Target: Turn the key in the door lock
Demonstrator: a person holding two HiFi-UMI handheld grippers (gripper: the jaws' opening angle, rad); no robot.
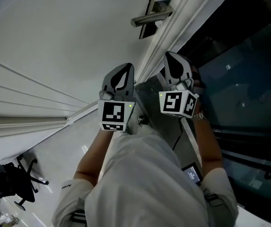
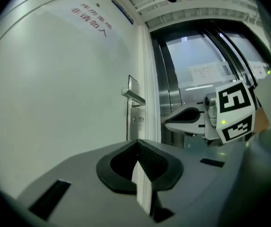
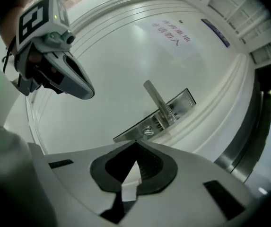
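Note:
A white door point(image 1: 55, 46) carries a metal lever handle point(image 1: 152, 18) on a steel lock plate point(image 3: 178, 105). Below the handle sits the lock cylinder point(image 3: 147, 131); it is too small to tell whether a key is in it. In the left gripper view the handle point(image 2: 134, 96) and cylinder point(image 2: 138, 119) lie straight ahead, well away. My left gripper point(image 1: 125, 71) and right gripper point(image 1: 174, 61) hang side by side short of the door, touching nothing. The left jaws point(image 2: 137, 144) meet at the tips, empty. The right jaws point(image 3: 136, 145) are also shut and empty, rolled sideways.
The white door frame point(image 1: 173, 27) runs between the grippers. Dark glass panels point(image 1: 249, 79) stand to the right, with a paper notice point(image 2: 206, 74) behind them. Red lettering point(image 2: 90, 18) marks the door. An office chair point(image 1: 12, 181) stands on the floor at lower left.

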